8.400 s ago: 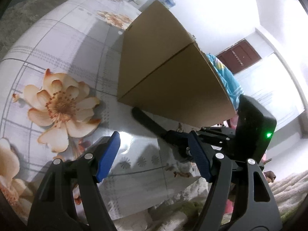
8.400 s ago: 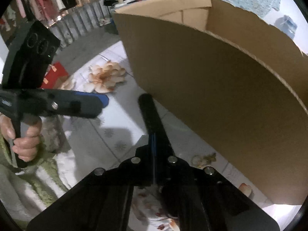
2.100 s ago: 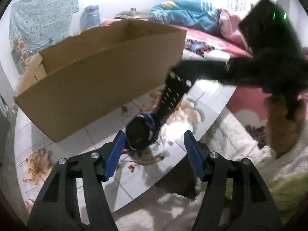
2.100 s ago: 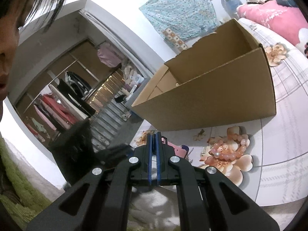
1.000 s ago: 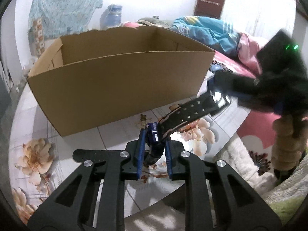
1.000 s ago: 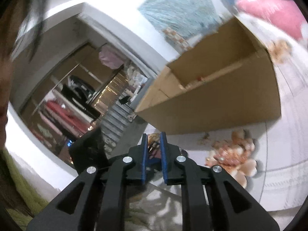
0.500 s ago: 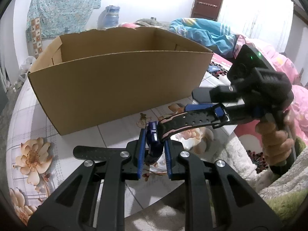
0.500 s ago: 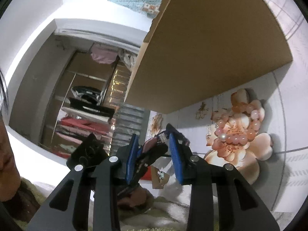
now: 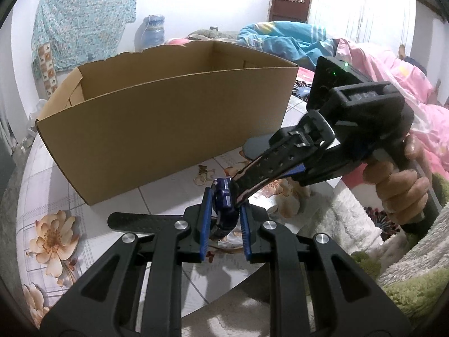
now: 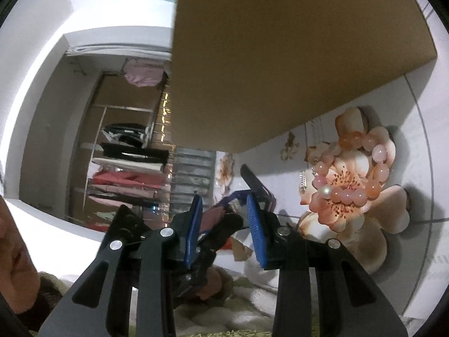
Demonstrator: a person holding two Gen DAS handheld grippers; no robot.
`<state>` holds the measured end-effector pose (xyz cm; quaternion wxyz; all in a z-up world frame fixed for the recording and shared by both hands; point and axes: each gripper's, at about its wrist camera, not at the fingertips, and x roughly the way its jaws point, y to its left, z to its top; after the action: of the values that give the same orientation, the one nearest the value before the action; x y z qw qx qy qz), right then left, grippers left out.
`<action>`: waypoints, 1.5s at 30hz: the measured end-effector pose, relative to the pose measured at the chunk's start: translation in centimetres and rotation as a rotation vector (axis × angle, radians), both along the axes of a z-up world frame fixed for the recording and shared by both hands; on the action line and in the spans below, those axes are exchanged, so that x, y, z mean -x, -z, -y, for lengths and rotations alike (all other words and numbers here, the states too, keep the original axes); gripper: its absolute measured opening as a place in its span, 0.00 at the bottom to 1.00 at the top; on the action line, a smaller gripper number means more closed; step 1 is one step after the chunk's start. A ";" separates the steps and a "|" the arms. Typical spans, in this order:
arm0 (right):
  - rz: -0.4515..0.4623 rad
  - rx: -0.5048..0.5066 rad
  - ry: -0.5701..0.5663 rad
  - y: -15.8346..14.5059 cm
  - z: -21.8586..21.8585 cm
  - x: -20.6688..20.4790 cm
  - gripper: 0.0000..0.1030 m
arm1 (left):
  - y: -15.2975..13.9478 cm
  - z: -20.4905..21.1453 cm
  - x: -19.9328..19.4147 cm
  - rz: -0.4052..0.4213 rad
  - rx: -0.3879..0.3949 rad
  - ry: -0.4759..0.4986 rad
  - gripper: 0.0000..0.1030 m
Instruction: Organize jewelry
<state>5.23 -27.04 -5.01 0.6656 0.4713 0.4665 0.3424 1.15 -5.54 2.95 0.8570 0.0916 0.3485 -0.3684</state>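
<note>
Left gripper (image 9: 223, 219) pinching watch (image 9: 224, 210) above table (image 9: 50, 174), near box (image 9: 168, 123). Right gripper (image 10: 224, 224) spread, strap between pads (contact unclear). Bead bracelet (image 10: 356, 168) on table.

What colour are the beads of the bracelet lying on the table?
Pink and peach, with one white pearl; the bead bracelet shows best in the right wrist view.

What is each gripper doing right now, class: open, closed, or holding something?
Left gripper: closed on the blue body of the watch.
Right gripper: open, the watch's strap lying between its blue pads without being pressed.
</note>
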 end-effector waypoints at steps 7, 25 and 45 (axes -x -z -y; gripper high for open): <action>-0.016 0.011 -0.012 1.0 -1.0 -0.2 0.13 | 0.0 -0.2 0.0 -0.011 0.016 -0.003 0.17; 0.063 0.193 0.029 -0.6 -2.0 -0.1 0.02 | 0.2 -1.5 -1.2 -0.108 0.107 -0.023 0.17; -0.017 -0.010 -0.025 2.1 -2.3 -1.6 0.15 | 0.4 -1.7 -1.2 -0.128 0.123 -0.016 0.18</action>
<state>6.85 -24.74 -7.15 0.6549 0.4714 0.4765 0.3490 2.31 -3.82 2.53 0.8399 0.0121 0.3801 -0.3872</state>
